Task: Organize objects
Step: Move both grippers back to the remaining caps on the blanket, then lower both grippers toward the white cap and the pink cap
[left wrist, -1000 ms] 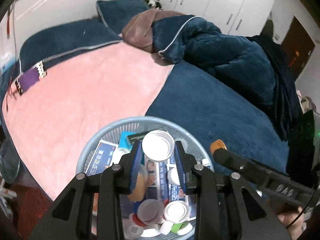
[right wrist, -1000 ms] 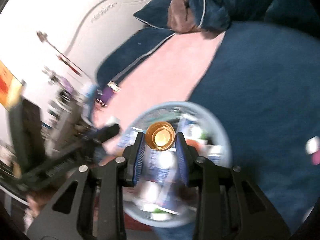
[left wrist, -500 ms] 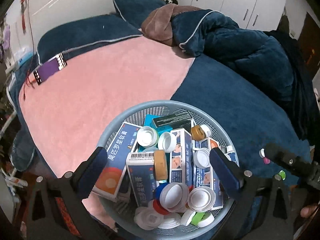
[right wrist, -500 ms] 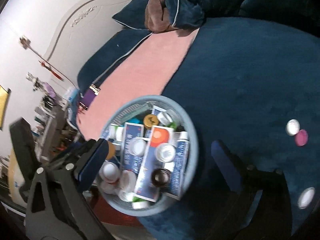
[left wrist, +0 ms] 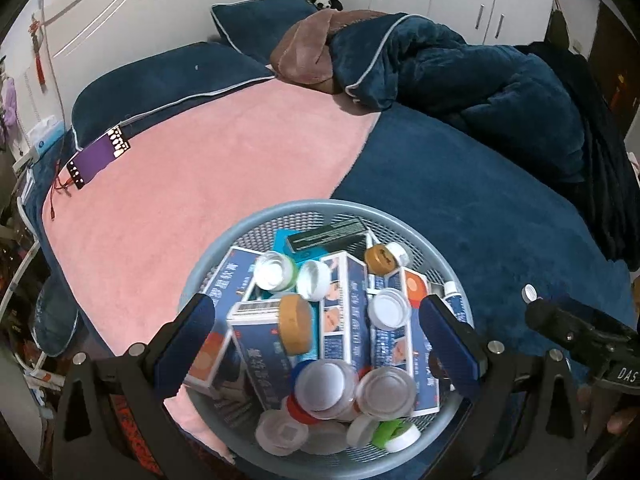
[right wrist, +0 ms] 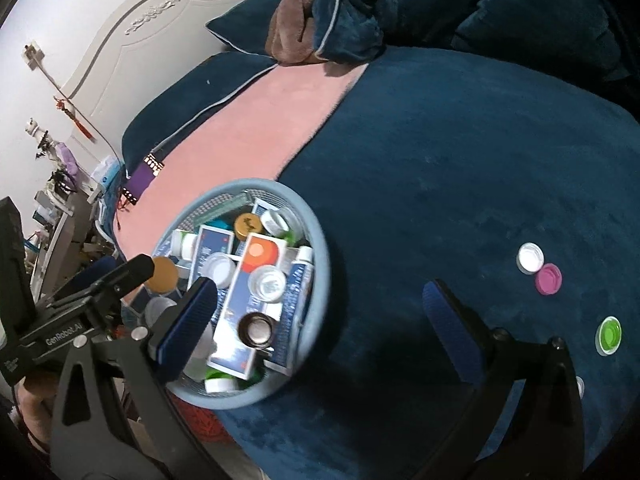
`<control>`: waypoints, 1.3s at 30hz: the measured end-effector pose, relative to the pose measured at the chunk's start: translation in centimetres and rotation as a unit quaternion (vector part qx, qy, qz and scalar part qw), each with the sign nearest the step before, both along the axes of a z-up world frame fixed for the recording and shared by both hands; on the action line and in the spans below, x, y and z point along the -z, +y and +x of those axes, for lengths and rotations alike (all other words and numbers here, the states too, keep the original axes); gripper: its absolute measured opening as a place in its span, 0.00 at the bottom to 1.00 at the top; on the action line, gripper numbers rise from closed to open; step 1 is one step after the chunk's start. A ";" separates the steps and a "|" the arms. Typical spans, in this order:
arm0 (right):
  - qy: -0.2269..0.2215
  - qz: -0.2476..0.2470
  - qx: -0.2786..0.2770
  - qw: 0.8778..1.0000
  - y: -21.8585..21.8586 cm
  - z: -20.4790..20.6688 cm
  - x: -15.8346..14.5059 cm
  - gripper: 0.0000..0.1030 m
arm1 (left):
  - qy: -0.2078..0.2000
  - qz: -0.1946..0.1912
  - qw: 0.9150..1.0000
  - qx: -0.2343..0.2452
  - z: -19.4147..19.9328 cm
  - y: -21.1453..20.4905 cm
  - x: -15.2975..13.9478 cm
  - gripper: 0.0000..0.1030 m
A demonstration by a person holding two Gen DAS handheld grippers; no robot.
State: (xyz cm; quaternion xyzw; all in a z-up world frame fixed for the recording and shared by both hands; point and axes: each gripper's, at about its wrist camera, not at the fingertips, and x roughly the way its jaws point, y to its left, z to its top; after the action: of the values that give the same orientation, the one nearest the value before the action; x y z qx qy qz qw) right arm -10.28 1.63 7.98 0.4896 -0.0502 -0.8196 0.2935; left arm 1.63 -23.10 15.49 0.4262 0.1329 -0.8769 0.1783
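Both tools are spread wide with nothing between the pads: our left tool (left wrist: 316, 336) hangs right over the round basket (left wrist: 224, 256), and our right tool (right wrist: 320, 316) sits off its edge, over the blue bedspread (right wrist: 460, 160). The basket sits on the bed near its edge, packed with boxes, jars and loose caps, so it's clearly the collection point. White cap (right wrist: 530, 257), pink cap (right wrist: 549, 278) and green cap (right wrist: 609, 334) are still out on the bedspread, so we'd judge the right tool is best placed to get them.
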 end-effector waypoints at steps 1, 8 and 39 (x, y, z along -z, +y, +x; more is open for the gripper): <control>-0.001 0.001 0.001 1.000 0.2 0.0 0.0 1.00 | 0.000 0.000 1.000 0.003 -0.1 0.3 0.0 0.99; -0.006 0.008 0.018 1.000 2.5 0.0 0.6 1.00 | -0.007 -0.006 1.000 0.030 -1.3 2.6 0.4 0.99; -0.038 0.018 0.116 0.992 13.6 -0.6 3.2 1.00 | -0.029 -0.005 0.992 0.120 -6.2 12.4 2.5 0.99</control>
State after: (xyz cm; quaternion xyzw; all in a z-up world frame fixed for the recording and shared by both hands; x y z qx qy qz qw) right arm -10.92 15.20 4.79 0.5166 -0.1033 -0.8294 0.1857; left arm -4.59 -10.66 13.03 0.4632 0.0716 -0.8800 0.0772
